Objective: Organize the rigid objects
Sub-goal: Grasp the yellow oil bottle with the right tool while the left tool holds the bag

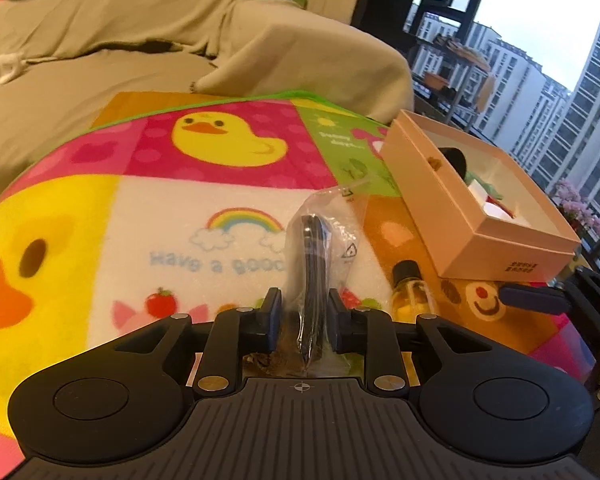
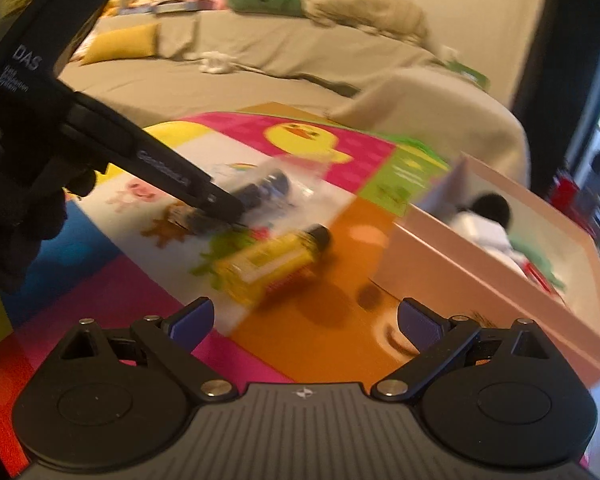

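Your left gripper (image 1: 304, 312) is pinched on the clear plastic bag (image 1: 324, 232) with a dark cable-like item inside, the pads pressing the near end of the bag from both sides. Your right gripper (image 2: 306, 320) stands spread wide with nothing between its pads, hovering over the orange patch of the mat.

Take the pink cardboard box (image 1: 476, 216) as your landmark: it sits open at the right edge of the colourful duck-print mat (image 1: 172, 200), with a few small items already inside. The bagged item lies just left of the box, on the white rainbow panel. Nearer to you, below the box's near corner, lies a small yellow bottle (image 2: 276, 264) with a black cap, on its side.

The bag will probably feel light, but the film is slick and loose, so it may slip or sag. Keep your pinch on the stiff dark core, not on film alone. The bottle looks rigid and smooth, likely to roll; take it across the body, near the middle, not by the cap.
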`<state>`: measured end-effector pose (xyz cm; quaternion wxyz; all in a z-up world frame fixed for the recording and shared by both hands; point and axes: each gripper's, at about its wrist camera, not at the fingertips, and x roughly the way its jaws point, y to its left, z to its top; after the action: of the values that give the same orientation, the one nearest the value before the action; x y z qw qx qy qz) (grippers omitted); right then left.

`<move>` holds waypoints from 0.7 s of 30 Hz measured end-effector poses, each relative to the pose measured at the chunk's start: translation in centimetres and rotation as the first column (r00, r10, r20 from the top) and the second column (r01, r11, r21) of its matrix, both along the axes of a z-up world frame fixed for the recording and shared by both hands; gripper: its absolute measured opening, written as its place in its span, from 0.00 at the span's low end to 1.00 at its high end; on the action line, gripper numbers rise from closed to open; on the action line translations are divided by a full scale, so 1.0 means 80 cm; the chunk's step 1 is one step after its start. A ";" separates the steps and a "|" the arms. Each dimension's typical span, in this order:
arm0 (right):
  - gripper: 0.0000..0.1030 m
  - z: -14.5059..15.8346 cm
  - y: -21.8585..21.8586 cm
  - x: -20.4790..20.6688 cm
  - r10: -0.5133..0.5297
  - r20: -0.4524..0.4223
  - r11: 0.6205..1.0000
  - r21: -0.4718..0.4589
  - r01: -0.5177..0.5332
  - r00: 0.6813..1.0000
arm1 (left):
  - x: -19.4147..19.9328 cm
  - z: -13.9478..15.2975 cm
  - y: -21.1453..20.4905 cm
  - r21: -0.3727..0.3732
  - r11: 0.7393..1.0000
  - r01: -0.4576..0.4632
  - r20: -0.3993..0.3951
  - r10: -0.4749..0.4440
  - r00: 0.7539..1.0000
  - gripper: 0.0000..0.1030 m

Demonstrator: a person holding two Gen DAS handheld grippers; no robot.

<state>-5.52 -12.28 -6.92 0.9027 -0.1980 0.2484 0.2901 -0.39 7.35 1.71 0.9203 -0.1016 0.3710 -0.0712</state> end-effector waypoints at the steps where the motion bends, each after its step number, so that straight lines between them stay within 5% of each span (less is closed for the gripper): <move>1: 0.94 0.001 0.005 0.002 0.017 -0.001 1.000 0.002 -0.017 1.000 | -0.001 0.000 0.004 0.002 1.000 -0.012 0.001 0.012 1.000 0.26; 11: 0.90 0.000 0.046 0.023 0.165 -0.164 0.983 0.105 -0.149 0.973 | -0.006 -0.001 0.030 -0.034 0.997 -0.062 0.003 0.062 0.998 0.26; 17: 0.90 -0.005 0.052 0.018 0.147 -0.066 0.989 0.013 -0.147 0.987 | -0.009 -0.002 0.035 -0.057 0.997 -0.061 0.003 0.061 0.998 0.26; 21: 0.90 -0.004 0.052 0.037 0.117 -0.077 0.993 0.032 -0.115 0.990 | -0.010 -0.003 0.038 -0.079 0.995 -0.067 0.005 0.068 0.998 0.26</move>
<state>-2.57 -8.09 -7.28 0.8766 -0.1880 0.2679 0.3529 -1.23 10.38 1.45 0.9189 -0.1498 0.3607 -0.0551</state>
